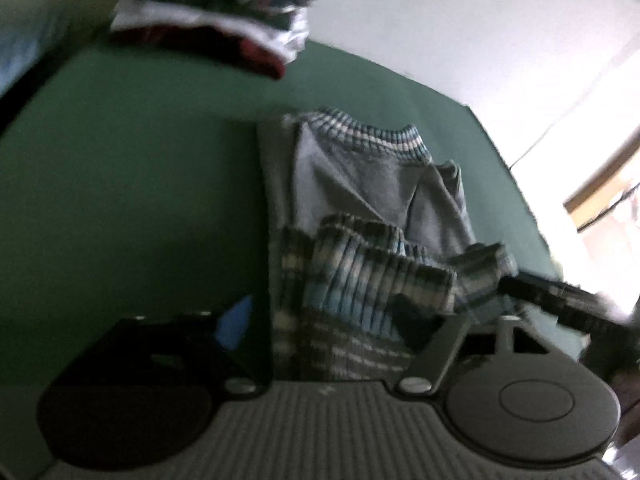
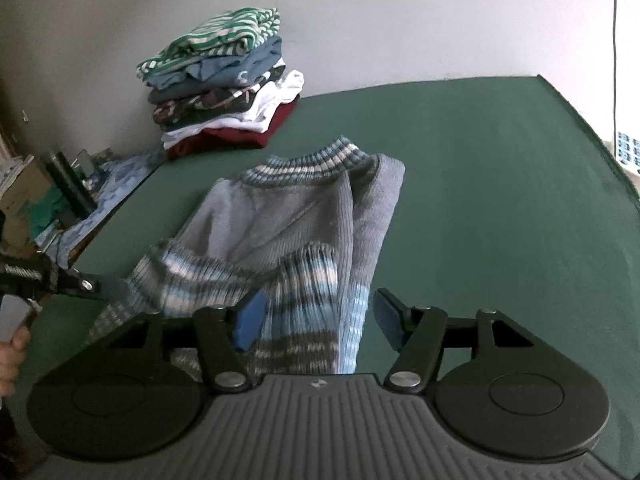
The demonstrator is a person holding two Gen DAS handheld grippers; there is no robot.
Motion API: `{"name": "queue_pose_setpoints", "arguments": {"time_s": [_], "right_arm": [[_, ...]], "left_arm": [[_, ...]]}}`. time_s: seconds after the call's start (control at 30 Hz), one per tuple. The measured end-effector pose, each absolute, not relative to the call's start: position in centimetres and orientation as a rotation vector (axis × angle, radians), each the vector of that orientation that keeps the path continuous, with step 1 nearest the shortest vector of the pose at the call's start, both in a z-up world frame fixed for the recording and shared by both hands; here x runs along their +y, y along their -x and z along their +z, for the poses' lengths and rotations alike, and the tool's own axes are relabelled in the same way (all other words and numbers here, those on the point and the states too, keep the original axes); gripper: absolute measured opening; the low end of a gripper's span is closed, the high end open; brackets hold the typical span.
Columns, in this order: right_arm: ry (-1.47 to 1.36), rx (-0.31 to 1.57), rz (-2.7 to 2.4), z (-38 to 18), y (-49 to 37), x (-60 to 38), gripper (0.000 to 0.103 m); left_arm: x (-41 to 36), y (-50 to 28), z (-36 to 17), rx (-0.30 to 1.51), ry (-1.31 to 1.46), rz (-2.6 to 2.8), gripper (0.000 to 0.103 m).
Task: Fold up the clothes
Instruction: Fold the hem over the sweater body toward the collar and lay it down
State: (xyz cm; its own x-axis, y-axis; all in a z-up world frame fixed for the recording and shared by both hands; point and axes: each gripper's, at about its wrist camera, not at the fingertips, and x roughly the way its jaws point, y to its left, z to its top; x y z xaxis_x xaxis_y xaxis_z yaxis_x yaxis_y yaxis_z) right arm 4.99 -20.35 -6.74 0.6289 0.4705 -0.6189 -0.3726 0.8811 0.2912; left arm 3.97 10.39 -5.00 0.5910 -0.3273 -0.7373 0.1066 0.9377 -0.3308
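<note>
One grey knitted sweater with blue-striped collar and cuffs (image 2: pixel 296 216) lay partly folded on the green table cover (image 2: pixel 480 184), its near hem between both claws. Right gripper (image 2: pixel 316 320) and left gripper (image 1: pixel 332 328) stood open, pads clear. One stack of folded clothes (image 2: pixel 224 84) sat beyond.

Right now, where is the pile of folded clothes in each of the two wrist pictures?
Left wrist: the pile of folded clothes is at the top left, blurred and cut by the upper edge.
Right wrist: it stands at the upper left, on the far corner of the green table.
Shared landmark: the grey sweater's striped collar.
</note>
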Motion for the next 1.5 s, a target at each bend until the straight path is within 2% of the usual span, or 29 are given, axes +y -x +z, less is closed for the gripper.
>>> {"name": "queue_pose_setpoints", "arguments": {"time_s": [0.03,0.17,0.23,0.27,0.3,0.53,0.8,0.87,0.93,1.0,1.03,1.13,1.3,1.37,1.5], "right_arm": [[-0.139,0.753,0.5,-7.0,-5.2,-20.1,0.053],[-0.149,0.764,0.537,-7.4,-5.4,-19.5,0.037],[-0.145,0.753,0.544,-7.2,-5.3,-19.5,0.027],[-0.142,0.747,0.545,-7.1,-5.2,-19.4,0.019],[-0.141,0.74,0.546,-6.9,-5.1,-19.5,0.018],[-0.225,0.668,0.525,-6.0,-4.5,-20.2,0.017],[-0.231,0.724,0.429,-8.0,-5.5,-20.1,0.016],[-0.248,0.73,0.419,-8.4,-5.4,-20.3,0.017],[-0.254,0.727,0.41,-8.8,-5.4,-20.3,0.018],[-0.257,0.732,0.391,-8.6,-5.5,-20.6,0.03],[-0.26,0.733,0.383,-8.5,-5.5,-20.8,0.032],[-0.273,0.671,0.371,-7.3,-4.5,-21.6,0.032],[-0.227,0.536,0.399,-5.1,-2.6,-21.4,0.032],[-0.19,0.538,0.461,-5.0,-2.8,-20.2,0.031],[-0.123,0.603,0.525,-6.0,-4.1,-17.8,0.029]], "left_arm": [[9.7,-3.9,-5.1,0.898,0.214,-0.258,0.046],[8.8,-3.7,-5.6,0.876,0.15,-0.263,0.042],[9.2,-3.8,-5.7,0.864,0.184,-0.262,0.022],[9.5,-3.8,-5.5,0.853,0.196,-0.257,0.022],[9.8,-3.6,-5.2,0.839,0.204,-0.249,0.021],[11.6,-3.1,-4.7,0.811,0.258,-0.197,0.021],[11.2,-3.6,-6.0,0.809,0.247,-0.243,0.021],[11.1,-3.9,-6.6,0.806,0.24,-0.249,0.03],[11.4,-4.1,-6.8,0.809,0.262,-0.252,0.031],[11.9,-4.2,-6.5,0.813,0.26,-0.252,0.035],[12.1,-4.0,-6.1,0.808,0.246,-0.241,0.04],[12.9,-3.7,-5.1,0.787,0.209,-0.201,0.043],[13.6,-1.9,-1.7,0.664,0.163,-0.119,0.039],[12.8,-1.4,-0.9,0.636,0.184,-0.184,0.039],[9.7,-2.2,-2.5,0.691,0.176,-0.311,0.039]]}}
